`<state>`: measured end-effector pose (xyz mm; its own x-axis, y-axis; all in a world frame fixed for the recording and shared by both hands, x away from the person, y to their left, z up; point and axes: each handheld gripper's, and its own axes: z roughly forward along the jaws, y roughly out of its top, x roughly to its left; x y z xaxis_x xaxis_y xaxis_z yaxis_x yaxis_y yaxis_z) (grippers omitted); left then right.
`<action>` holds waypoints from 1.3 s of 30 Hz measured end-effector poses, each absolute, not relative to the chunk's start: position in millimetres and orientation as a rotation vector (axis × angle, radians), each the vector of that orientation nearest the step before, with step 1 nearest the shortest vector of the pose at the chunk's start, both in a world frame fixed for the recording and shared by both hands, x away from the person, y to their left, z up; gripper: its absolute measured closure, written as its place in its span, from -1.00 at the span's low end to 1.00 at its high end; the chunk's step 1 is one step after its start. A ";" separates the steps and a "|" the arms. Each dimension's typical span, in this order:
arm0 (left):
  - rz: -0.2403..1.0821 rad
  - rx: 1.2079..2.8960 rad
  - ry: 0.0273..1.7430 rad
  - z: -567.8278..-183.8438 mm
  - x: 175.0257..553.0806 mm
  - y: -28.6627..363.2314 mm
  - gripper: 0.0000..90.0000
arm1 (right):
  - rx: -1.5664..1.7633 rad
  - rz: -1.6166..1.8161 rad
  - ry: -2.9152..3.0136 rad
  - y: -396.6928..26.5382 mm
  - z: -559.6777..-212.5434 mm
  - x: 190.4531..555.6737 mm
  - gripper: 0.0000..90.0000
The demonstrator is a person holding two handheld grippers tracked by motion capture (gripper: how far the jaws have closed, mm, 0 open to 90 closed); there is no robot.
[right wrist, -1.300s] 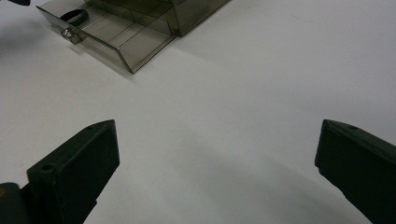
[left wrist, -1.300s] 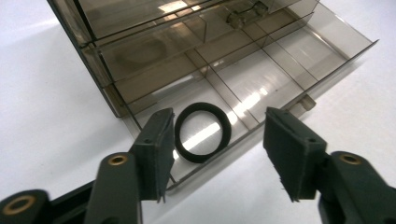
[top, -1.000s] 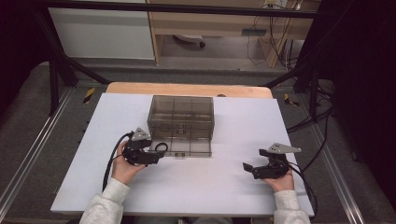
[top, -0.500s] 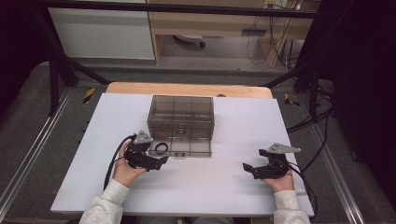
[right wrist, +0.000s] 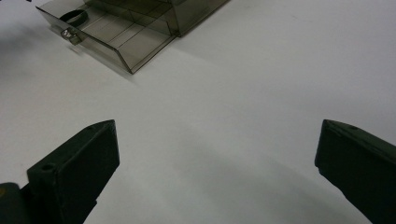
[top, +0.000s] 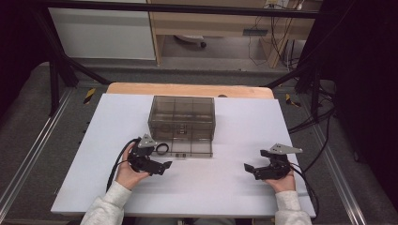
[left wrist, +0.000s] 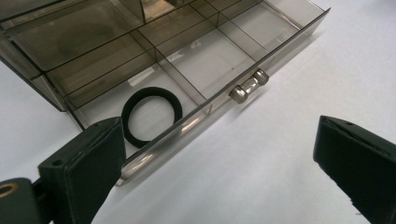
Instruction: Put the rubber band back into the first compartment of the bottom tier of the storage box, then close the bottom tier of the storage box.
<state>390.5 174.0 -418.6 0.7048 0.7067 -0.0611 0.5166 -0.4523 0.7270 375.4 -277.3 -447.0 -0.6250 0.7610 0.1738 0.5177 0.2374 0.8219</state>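
**Two grippers open beside a smoky drawer box**

We see our left gripper (top: pixel 162 167) just in front of the pulled-out drawer (left wrist: pixel 205 100) of the smoked clear plastic organiser box (top: pixel 182 114). Its jaws have just been opening and now stand wide, nothing between them. A black rubber ring (left wrist: pixel 151 116) lies flat in the drawer's end compartment. Our right gripper (top: pixel 250 169) rests well apart on the white tabletop (top: pixel 225 187), jaws spread and empty.

Loads of bare white table (top: pixel 211 187) between the left gripper (top: pixel 165 167) and right gripper (top: pixel 247 168), nothing blocking there. Just ahead of the left gripper, the pulled-out drawer (left wrist: pixel 196 70) and its metal knob (left wrist: pixel 248 87) block the way. The smoky box (top: pixel 182 115) stands behind it.
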 end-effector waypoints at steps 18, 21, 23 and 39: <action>0.306 2.165 0.912 -421.6 384.9 171.1 -0.81 | 1.193 1.335 2.250 -277.8 -446.7 375.6 -0.99; 0.290 2.160 0.915 -421.9 384.7 170.8 -0.75 | 1.193 1.337 2.246 -277.8 -446.8 375.6 -0.99; 0.288 2.162 0.916 -422.1 384.5 170.3 -0.70 | 1.198 1.334 2.250 -277.6 -446.8 375.3 -0.99; 0.271 2.172 0.919 -424.7 384.5 167.2 -0.37 | 1.196 1.336 2.252 -277.9 -447.3 375.1 -0.99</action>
